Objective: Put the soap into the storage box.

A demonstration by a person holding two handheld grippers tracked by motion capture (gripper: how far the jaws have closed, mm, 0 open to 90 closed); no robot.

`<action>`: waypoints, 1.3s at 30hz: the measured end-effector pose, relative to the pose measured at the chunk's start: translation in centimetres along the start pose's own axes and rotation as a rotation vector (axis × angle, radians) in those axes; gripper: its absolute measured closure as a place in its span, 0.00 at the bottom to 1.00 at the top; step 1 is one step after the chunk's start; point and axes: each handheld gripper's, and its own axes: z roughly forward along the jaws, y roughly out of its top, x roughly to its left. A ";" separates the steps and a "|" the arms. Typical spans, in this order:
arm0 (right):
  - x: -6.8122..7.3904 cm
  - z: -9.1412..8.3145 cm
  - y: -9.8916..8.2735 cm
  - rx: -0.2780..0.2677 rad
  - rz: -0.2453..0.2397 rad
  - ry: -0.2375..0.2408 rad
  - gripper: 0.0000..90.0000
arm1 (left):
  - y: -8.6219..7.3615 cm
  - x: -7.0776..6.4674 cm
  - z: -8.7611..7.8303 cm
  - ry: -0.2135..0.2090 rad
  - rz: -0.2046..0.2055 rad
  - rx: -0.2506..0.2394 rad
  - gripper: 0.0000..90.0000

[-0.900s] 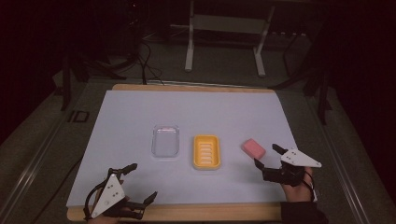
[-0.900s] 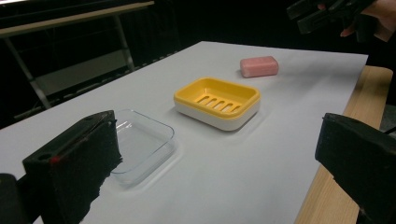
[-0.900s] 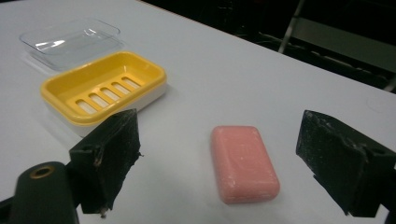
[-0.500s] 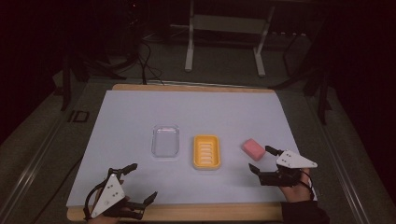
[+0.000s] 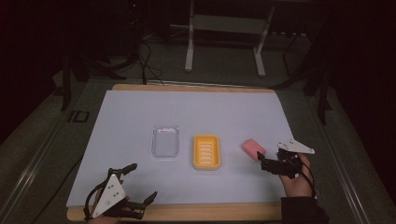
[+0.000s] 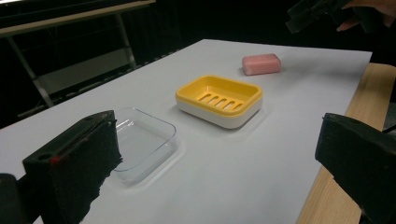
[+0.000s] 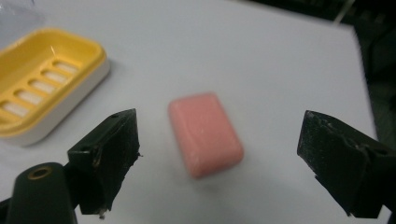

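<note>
A pink rectangular bar of soap [image 5: 253,149] is seen lying flat on the white sheet [image 5: 140,116] that covers the wooden table [image 5: 196,87], toward the right side and just right of a yellow slotted plastic soap dish with a white base [image 5: 207,151]. The bar and the dish are apart, with bare sheet between them. A clear, shallow plastic tray [image 5: 166,141] is set just left of the dish, also apart from it. The right gripper [image 5: 262,161] is held low at the near right of the sheet, just beside the soap's near right corner. Its jaws are spread wide; in the right gripper view the soap [image 7: 205,134] is framed between the two black pads [image 7: 109,156], slightly ahead of them, and is touched by neither. The soap lies at a slant to the jaws in that view, with the yellow dish [image 7: 44,79] at the upper left. The left gripper [image 5: 140,186] is held at the near left edge of the table, well apart from all three things, and its jaws are likewise released with nothing between them. In the left gripper view the clear tray [image 6: 140,140] is nearest, the dish [image 6: 219,100] beyond it, and the soap [image 6: 261,64] farthest.
</note>
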 end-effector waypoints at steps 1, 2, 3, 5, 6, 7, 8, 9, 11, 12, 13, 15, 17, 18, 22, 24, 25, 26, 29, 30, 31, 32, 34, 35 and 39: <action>0.0 0.0 0.0 0.000 0.000 0.000 0.14 | 0.0 0.0 0.0 0.000 0.000 0.000 0.00; -0.1 0.4 0.3 0.082 0.024 0.000 0.13 | -0.1 0.0 0.1 0.002 0.005 0.010 0.00; -0.2 0.4 0.3 0.103 0.038 0.008 0.13 | -0.1 0.0 0.1 0.002 0.006 0.012 0.00; -0.4 0.6 0.5 0.158 0.051 0.024 0.13 | -0.1 0.0 0.1 0.003 0.005 0.012 0.00; -0.6 0.6 0.6 0.183 0.059 0.023 0.14 | -0.1 0.0 0.1 0.003 0.005 0.012 0.00; -0.7 0.6 0.7 0.208 0.065 0.028 0.15 | -0.1 0.0 0.1 0.005 0.005 0.011 0.00; -0.9 0.7 0.7 0.239 0.066 0.041 0.15 | -0.1 0.0 0.1 0.004 0.005 0.012 0.00; -1.0 0.8 0.8 0.263 0.062 0.038 0.15 | -0.1 0.0 0.1 0.005 0.006 0.012 0.00; -1.2 0.9 0.8 0.315 0.053 0.031 0.15 | -0.1 0.0 0.1 0.006 0.006 0.012 0.00; -1.3 1.0 0.7 0.335 0.053 0.032 0.15 | -0.1 0.0 0.2 0.006 0.006 0.012 0.00; -1.4 1.1 0.7 0.352 0.053 0.032 0.15 | -0.1 0.0 0.2 0.006 0.006 0.012 0.00; -1.6 1.2 0.6 0.394 0.058 0.043 0.15 | -0.1 0.0 0.2 0.007 0.007 0.014 0.00; -1.7 1.3 0.5 0.437 0.059 0.053 0.15 | -0.1 0.0 0.2 0.008 0.006 0.014 0.00; -1.8 1.4 0.4 0.450 0.058 0.057 0.16 | -0.1 0.0 0.2 0.007 0.006 0.015 0.00; -2.3 1.3 0.6 0.525 0.117 0.104 0.18 | -0.2 0.0 0.2 0.009 0.009 0.017 0.00; -2.5 1.3 0.7 0.575 0.158 0.140 0.18 | -0.2 0.0 0.2 0.009 0.010 0.020 0.00; -2.7 1.3 0.7 0.603 0.177 0.156 0.18 | -0.2 0.0 0.2 0.010 0.011 0.020 0.00; -2.7 1.2 0.7 0.623 0.179 0.167 0.18 | -0.2 0.0 0.2 0.009 0.011 0.020 0.00; -2.8 1.3 0.8 0.691 0.186 0.188 0.18 | -0.2 0.0 0.2 0.010 0.012 0.021 0.00; -2.8 1.3 0.7 0.718 0.184 0.195 0.18 | -0.2 0.0 0.2 0.010 0.013 0.022 0.00; -2.8 1.4 0.6 0.742 0.180 0.203 0.18 | -0.2 0.0 0.2 0.009 0.013 0.022 0.00; -2.7 1.5 0.6 0.763 0.179 0.209 0.18 | -0.2 0.0 0.2 0.009 0.013 0.023 0.00; -2.6 1.6 0.5 0.795 0.159 0.228 0.18 | -0.2 0.0 0.2 0.009 0.013 0.023 0.00; -2.6 1.6 0.4 0.811 0.155 0.238 0.18 | -0.2 0.0 0.2 0.008 0.013 0.023 0.00; -2.2 1.9 0.2 0.912 0.097 0.308 0.18 | -0.2 0.0 0.2 0.008 0.013 0.023 0.00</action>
